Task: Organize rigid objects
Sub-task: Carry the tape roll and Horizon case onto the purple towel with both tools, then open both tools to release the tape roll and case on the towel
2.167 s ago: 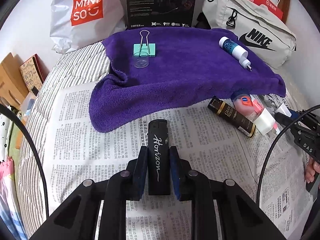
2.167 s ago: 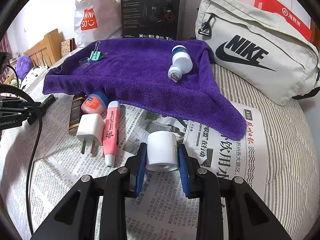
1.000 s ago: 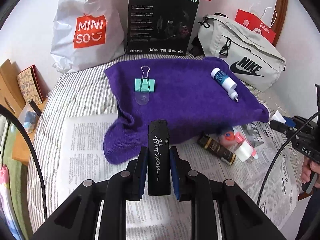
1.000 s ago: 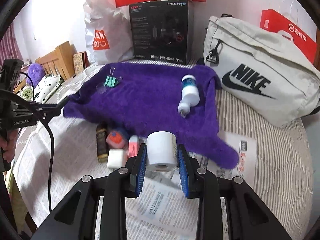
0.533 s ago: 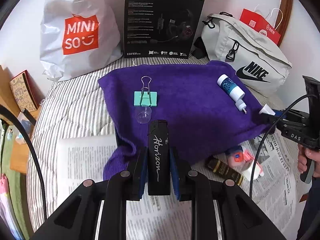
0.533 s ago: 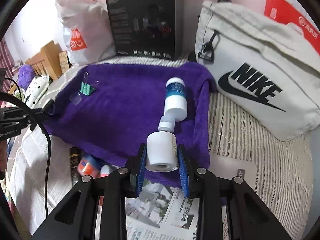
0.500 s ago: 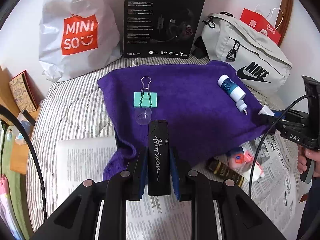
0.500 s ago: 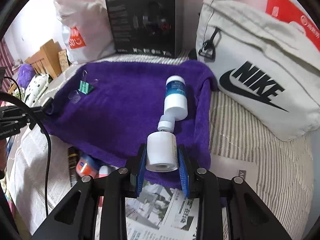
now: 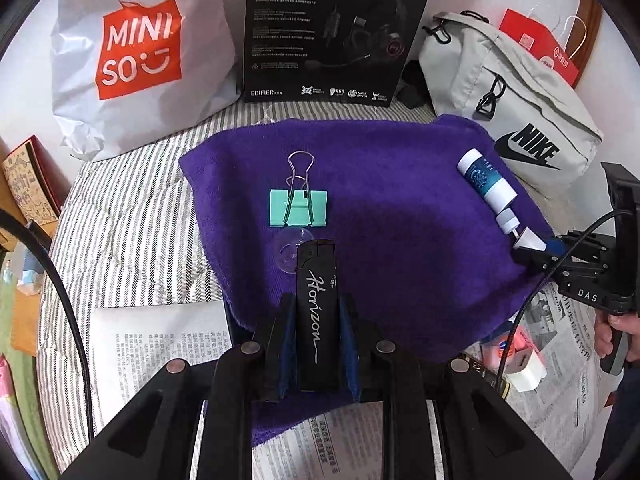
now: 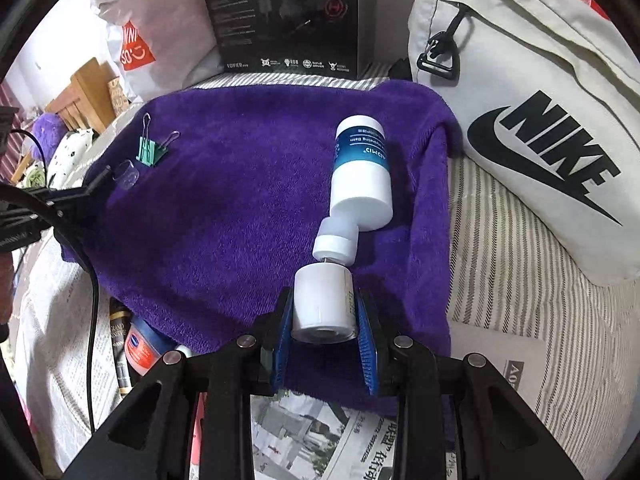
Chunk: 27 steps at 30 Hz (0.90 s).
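Note:
My left gripper (image 9: 316,320) is shut on a black lighter (image 9: 317,312) marked "Horizon", held over the near edge of the purple towel (image 9: 400,208). Just beyond its tip lie a clear plastic cap (image 9: 289,254) and a mint binder clip (image 9: 298,207). My right gripper (image 10: 323,312) is shut on a white cylinder (image 10: 323,300), over the towel (image 10: 240,208) and close to the nozzle of a white-and-blue bottle (image 10: 362,172) lying there. The left view shows that bottle (image 9: 486,184) with the right gripper (image 9: 536,246) at its tip.
A dark tube (image 10: 119,344), a red-lidded jar (image 10: 140,348) and a white plug (image 9: 524,372) lie on newspaper (image 9: 160,344) by the towel's near edge. A Miniso bag (image 9: 136,52), a black headset box (image 9: 328,28) and a grey Nike bag (image 10: 532,100) stand behind.
Both grippers have moved forward and lower, from above the newspaper to over the towel. The lighter now nears the clear cap; the white cylinder now nears the bottle's nozzle. Both grips are unchanged.

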{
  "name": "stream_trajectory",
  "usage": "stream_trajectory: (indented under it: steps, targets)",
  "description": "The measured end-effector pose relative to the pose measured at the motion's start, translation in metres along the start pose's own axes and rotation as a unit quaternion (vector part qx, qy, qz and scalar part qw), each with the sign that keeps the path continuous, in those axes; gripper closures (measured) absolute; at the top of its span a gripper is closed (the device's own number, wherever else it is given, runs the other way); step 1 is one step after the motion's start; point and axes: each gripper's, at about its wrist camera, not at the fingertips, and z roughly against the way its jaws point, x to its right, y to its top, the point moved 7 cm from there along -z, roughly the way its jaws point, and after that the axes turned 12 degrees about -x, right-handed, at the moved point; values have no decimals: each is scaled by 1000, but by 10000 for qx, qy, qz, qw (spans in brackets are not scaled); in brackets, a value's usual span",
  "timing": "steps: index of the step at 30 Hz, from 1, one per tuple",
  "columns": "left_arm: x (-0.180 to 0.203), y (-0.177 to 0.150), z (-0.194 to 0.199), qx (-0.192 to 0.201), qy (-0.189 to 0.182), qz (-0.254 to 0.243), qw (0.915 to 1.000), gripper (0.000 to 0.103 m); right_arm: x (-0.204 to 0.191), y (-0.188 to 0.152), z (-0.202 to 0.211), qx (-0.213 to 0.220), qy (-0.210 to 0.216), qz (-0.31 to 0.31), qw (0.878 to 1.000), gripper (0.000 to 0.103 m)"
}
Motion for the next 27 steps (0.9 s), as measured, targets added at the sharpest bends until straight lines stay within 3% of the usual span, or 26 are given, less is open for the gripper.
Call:
stream_trajectory:
  steps: [27]
  targets:
    - [12,10,-30,-389,240,-433,9980,82,-3,6,-3,105,101,316,9994,72]
